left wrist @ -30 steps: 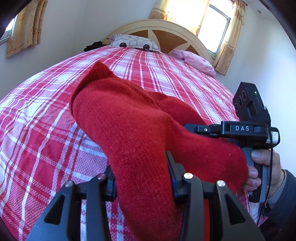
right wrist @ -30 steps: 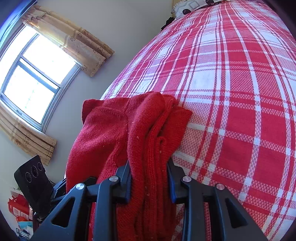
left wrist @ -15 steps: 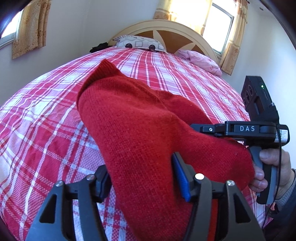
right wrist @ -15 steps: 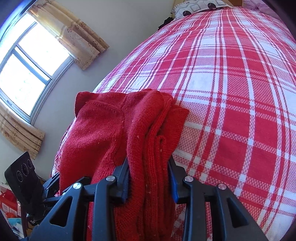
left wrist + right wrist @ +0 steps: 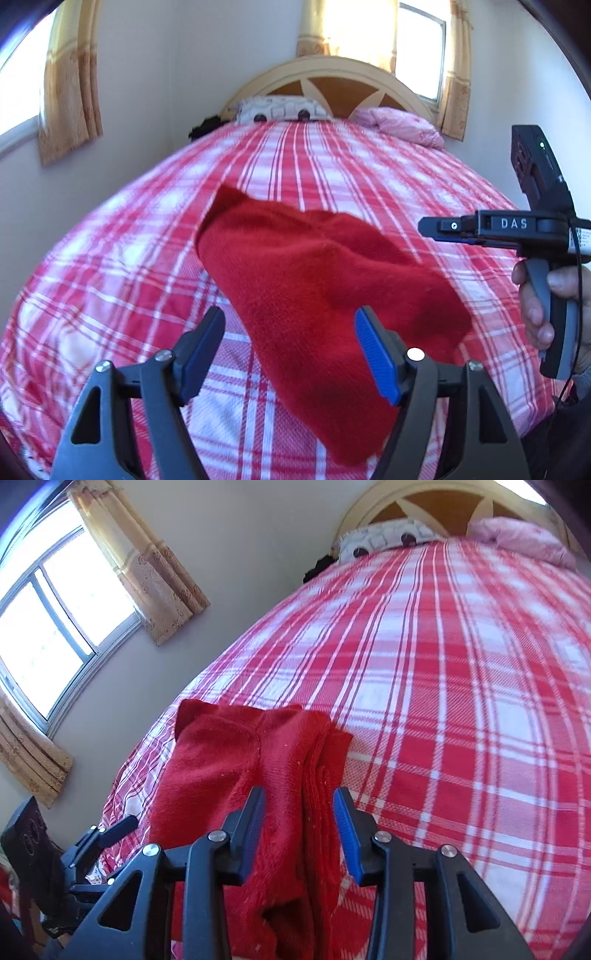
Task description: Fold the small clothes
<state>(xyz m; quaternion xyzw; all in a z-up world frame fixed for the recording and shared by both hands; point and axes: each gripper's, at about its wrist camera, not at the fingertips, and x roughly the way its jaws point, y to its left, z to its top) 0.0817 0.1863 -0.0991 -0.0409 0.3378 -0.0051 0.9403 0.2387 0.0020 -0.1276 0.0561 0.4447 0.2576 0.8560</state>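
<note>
1. Lying folded on the plaid bed point(image 5: 122, 266), your red knit garment point(image 5: 321, 280) sits between both grippers.
2. Your left gripper point(image 5: 290, 352) jaws are opening wide, clear of it.
3. Your right gripper point(image 5: 300, 830) jaws are opening around its edge, not pressing.

Red knitted garment point(image 5: 325, 280), plain, centre of frame | bedspread point(image 5: 122, 258) red, pink and white plaid, filling the middle | headboard point(image 5: 332, 74) cream and orange-brown, top centre | pillow point(image 5: 280, 109) white with dark spots | pink pillow point(image 5: 402, 123), upper right | curtains point(image 5: 70, 81) tan, upper left
</note>
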